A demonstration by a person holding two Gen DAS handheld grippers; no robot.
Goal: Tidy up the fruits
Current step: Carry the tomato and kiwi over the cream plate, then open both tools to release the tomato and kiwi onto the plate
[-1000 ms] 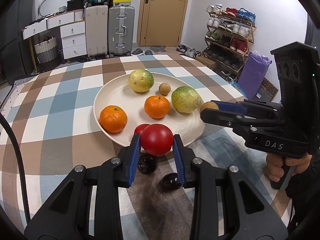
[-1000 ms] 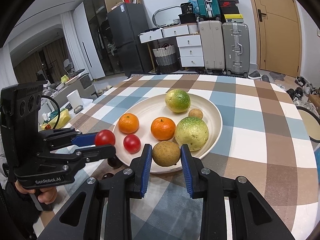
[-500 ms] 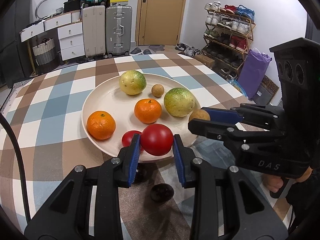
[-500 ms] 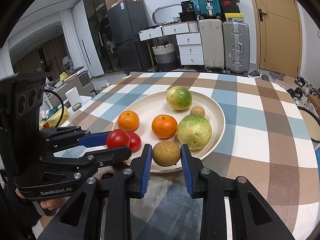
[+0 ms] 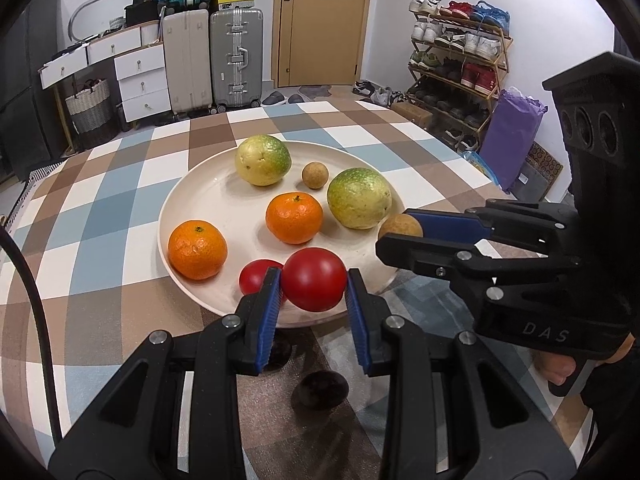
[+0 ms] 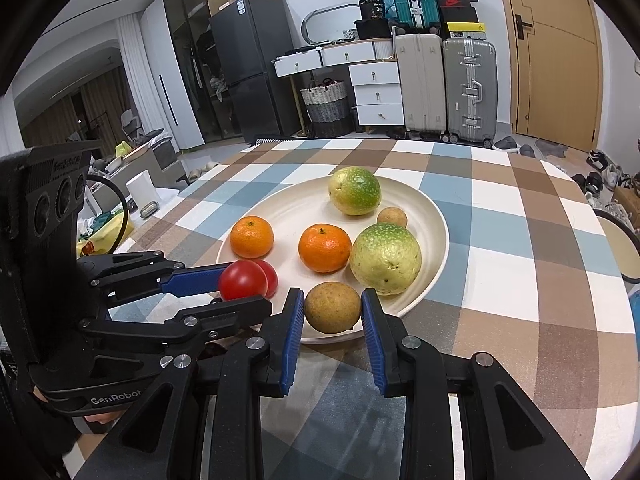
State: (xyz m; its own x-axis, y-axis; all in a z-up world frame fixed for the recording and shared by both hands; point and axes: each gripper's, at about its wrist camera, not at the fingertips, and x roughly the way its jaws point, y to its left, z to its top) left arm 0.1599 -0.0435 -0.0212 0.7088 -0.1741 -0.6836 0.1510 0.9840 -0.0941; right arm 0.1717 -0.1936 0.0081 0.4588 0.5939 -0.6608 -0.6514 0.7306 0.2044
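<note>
A cream plate (image 5: pixel 208 200) (image 6: pixel 432 216) on the checked table holds two oranges (image 5: pixel 197 249) (image 5: pixel 294 218), two green-yellow fruits (image 5: pixel 262 159) (image 5: pixel 359 198), a small brown fruit (image 5: pixel 315 175) and a red tomato (image 5: pixel 252 278). My left gripper (image 5: pixel 313 286) (image 6: pixel 240 288) is shut on a second red tomato (image 5: pixel 314 279) (image 6: pixel 242 280) over the plate's near rim. My right gripper (image 6: pixel 332 312) (image 5: pixel 394 234) is shut on a brown round fruit (image 6: pixel 333 307) (image 5: pixel 400 226) over the plate's near edge.
Two dark fruits (image 5: pixel 320 390) (image 5: pixel 278 350) lie on the table under my left gripper. Suitcases (image 5: pixel 236 60) and white drawers (image 5: pixel 142 84) stand behind the table, a shoe rack (image 5: pixel 460 64) at the right. The table edge runs near the right (image 6: pixel 624 248).
Both grippers have moved forward with their fruits, from beside the plate to over its near rim. The dark fruits now lie further behind the left fingertips.
</note>
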